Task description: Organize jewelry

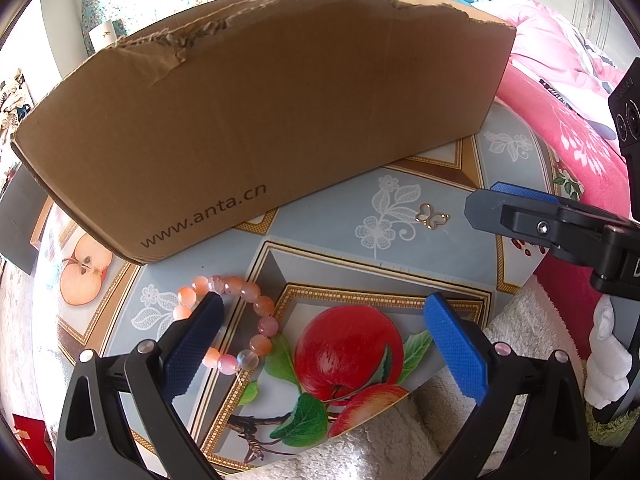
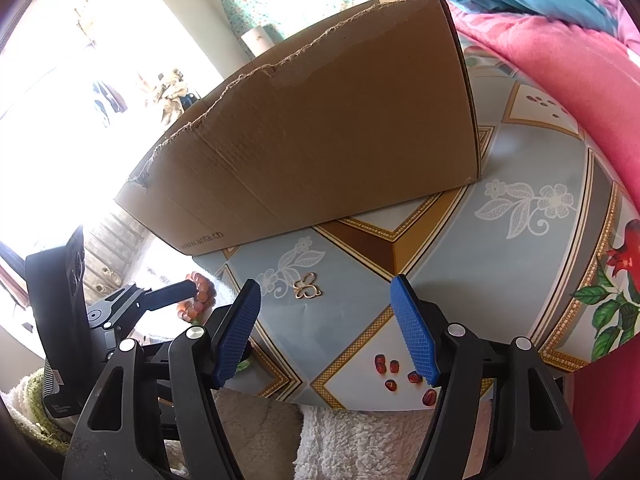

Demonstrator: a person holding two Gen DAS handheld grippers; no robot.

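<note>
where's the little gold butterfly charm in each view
Left wrist: gold butterfly charm right of centre, on the tablecloth by the lace flower.
Right wrist: centre, ahead of the open fingers.
Shared landmark: cardboard box behind it.

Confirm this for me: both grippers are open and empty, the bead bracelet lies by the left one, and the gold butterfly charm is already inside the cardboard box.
Wrong on the charm. The gold butterfly charm lies on the tablecloth in front of the cardboard box, as the right wrist view shows. The rest holds.
</note>
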